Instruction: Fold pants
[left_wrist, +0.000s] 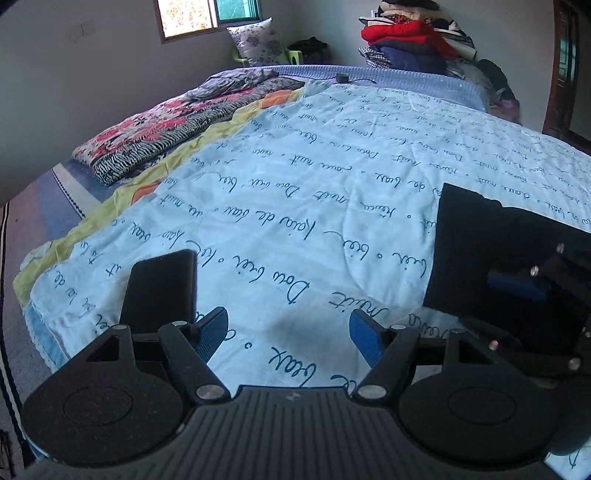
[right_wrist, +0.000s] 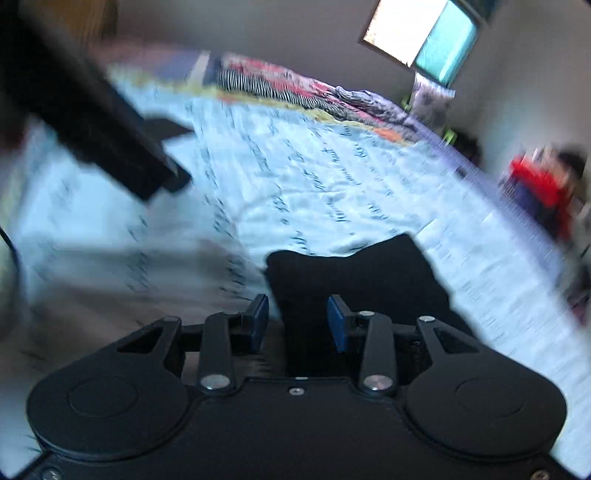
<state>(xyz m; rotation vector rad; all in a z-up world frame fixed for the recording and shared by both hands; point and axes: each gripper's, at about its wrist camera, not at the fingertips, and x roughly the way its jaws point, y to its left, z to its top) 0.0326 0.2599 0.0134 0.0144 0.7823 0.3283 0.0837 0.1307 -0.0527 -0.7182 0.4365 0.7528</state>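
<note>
The black pants lie folded into a small block on the light blue bedspread, at the right of the left wrist view. My left gripper is open and empty over bare bedspread, left of the pants. In the blurred right wrist view the pants lie just ahead of my right gripper, which is open, its blue pads apart with the cloth's near edge between them. The other gripper shows as a black body beside the pants.
A black phone lies on the bedspread at the left. A floral quilt lies along the far left side. A pile of clothes stands beyond the bed's far corner. A pillow on a green chair sits under the window.
</note>
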